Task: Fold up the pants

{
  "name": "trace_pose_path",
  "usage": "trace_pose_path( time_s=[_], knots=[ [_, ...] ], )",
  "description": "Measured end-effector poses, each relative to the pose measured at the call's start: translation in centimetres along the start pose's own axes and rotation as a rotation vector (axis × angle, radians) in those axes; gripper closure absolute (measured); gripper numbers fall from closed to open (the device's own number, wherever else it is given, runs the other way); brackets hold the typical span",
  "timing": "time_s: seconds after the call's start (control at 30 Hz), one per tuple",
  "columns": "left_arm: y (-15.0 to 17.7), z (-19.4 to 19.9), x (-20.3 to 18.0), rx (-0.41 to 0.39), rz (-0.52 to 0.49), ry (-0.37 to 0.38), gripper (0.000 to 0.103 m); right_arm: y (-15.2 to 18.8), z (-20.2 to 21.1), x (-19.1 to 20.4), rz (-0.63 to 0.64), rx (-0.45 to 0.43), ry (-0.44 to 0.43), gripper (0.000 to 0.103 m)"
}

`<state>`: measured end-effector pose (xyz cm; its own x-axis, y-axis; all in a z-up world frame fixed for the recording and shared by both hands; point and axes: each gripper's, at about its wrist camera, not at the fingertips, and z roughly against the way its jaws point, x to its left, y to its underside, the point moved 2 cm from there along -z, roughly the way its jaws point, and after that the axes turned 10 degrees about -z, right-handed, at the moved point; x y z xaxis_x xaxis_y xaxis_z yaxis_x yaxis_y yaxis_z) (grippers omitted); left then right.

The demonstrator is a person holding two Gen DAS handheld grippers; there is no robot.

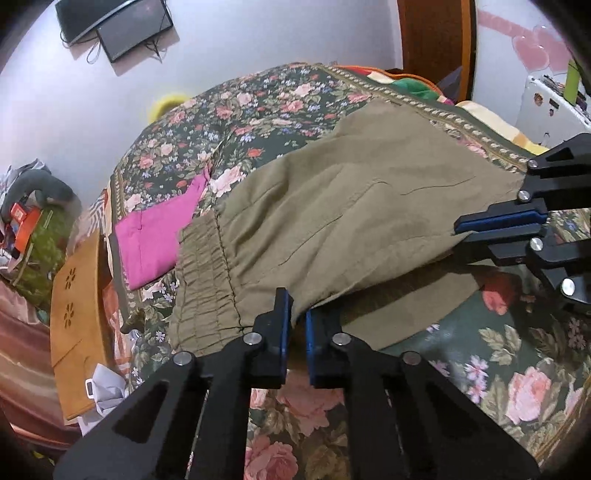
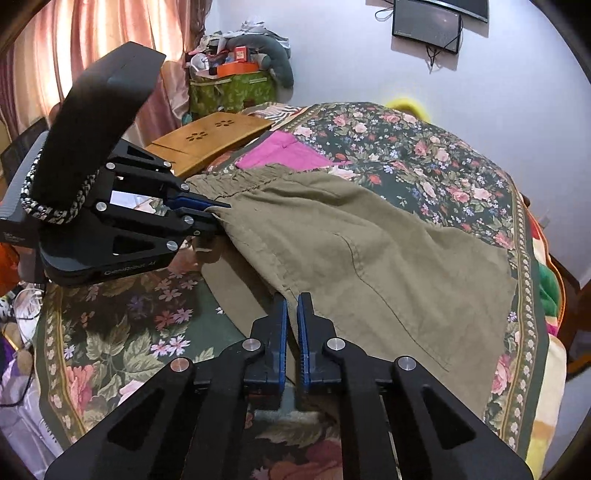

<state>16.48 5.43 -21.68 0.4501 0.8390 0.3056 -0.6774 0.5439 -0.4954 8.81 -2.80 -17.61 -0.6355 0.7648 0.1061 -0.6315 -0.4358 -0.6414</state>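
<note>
Only writing I can spot is on the left tongs point(image 2: 216, 212) body, something like "GenRobot AI", kinda blurry. Olive pants point(image 1: 332, 221) are spread on a bed with a floral bedspread point(image 1: 498, 362), front edge lifted. Left tongs are pinched nearly closed on the fabric edge near the waistband; right tongs point(image 2: 291, 314) are clamped on the edge further along. Pink cloth point(image 1: 155, 240), wooden tray point(image 2: 207, 140), wall monitor point(image 2: 428, 26), pink curtains point(image 2: 92, 48).

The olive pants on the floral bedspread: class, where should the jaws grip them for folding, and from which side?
Grip the olive pants along the near side edge, one gripper by the gathered waistband, one toward the hem, coming from the near bedside; that edge lies loose and liftable.
</note>
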Motion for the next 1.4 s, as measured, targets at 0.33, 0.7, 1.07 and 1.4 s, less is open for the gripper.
trace_pose_path(
  time_s=[0.33, 0.7, 1.07, 1.4],
  knots=[
    [2.0, 0.9, -0.8, -0.01, 0.047, 0.082, 0.089, 1.5, 0.4, 0.3, -0.023, 0.023, 0.004, 0.094],
    [3.3, 4.6, 4.7, -0.073, 0.264, 0.066, 0.053, 0.2, 3.8, -2.1, -0.206, -0.074, -0.052, 0.079],
    [3.3, -0.5, 7.3, 0.017, 0.398, 0.089, 0.027, 0.3, -0.9, -3.8, -0.296, 0.055, -0.038, 0.07],
    [6.0, -1.9, 6.4, 0.035, 0.385, 0.047, 0.021, 3.9, 1.3, -6.8, -0.371, 0.066, 0.012, 0.07]
  ],
)
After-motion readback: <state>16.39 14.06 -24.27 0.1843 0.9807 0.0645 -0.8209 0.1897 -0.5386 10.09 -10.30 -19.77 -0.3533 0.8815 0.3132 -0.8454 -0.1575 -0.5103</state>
